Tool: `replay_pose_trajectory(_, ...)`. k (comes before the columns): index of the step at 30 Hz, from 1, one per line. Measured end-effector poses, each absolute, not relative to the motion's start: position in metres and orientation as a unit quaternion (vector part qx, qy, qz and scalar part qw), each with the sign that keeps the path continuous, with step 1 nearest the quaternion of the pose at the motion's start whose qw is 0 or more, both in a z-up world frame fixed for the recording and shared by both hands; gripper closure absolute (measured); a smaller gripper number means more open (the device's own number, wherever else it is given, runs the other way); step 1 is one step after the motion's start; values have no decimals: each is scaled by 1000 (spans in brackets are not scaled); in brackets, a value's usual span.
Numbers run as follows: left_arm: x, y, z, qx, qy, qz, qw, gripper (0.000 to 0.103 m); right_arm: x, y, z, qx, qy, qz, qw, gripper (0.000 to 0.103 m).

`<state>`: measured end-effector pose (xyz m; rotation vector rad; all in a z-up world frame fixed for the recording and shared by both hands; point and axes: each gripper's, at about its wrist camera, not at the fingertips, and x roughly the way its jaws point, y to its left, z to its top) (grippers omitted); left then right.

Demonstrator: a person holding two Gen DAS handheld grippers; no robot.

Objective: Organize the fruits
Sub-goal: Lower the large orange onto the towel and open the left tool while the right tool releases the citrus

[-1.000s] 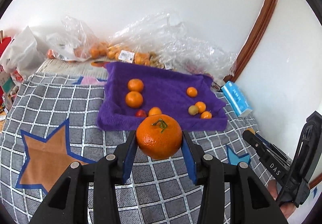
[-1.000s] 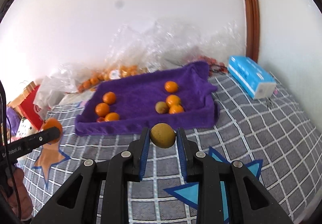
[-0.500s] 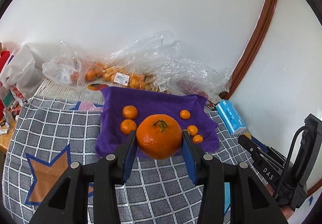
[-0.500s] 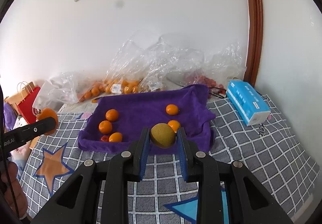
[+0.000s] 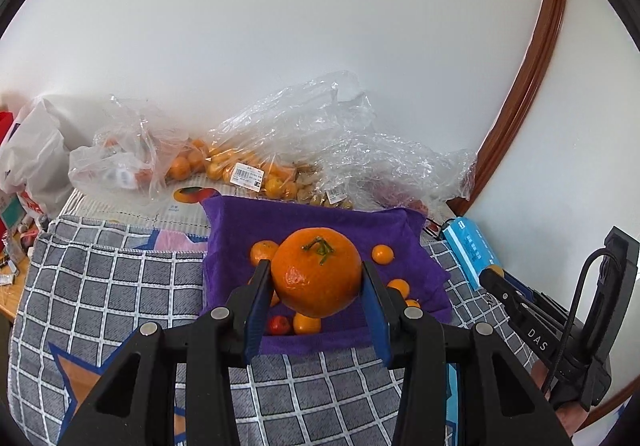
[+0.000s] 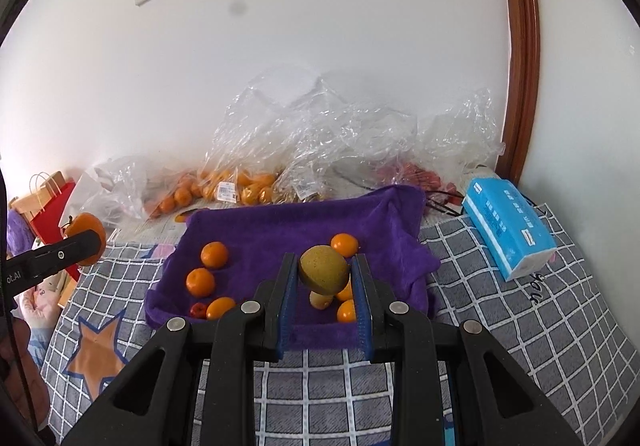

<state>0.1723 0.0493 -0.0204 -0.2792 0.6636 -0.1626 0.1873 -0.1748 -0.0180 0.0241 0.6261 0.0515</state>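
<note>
The left gripper (image 5: 316, 278) clenches a large orange (image 5: 316, 272); the right gripper (image 6: 324, 274) clenches a yellowish fruit (image 6: 324, 270). Both tilt downward above the purple towel's (image 6: 384, 221) near edge.

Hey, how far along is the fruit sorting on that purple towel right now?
Partly done: several small oranges already lie on the purple towel. In hand: the left tool grips a big stemmed orange, the right tool a yellow-green round fruit, both not yet set down. Left: more fruit sits in clear plastic bags behind.
</note>
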Motion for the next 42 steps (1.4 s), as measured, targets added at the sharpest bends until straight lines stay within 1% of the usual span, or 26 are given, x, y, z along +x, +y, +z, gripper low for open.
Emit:
replay_pose_trajectory(21, 227, 51, -42, -135, 343, -96, 925, 62, 237, -193, -37, 16, 322, 4, 946, 76)
replay_pose_trajectory(32, 254, 46, -63, -136, 366, -100, 915, 62, 262, -202, -62, 15, 338, -5, 941, 76)
replay_pose_trajectory(42, 272, 57, -89, -142, 387, -98, 906, 62, 283, -217, -88, 25, 355, -11, 935, 76)
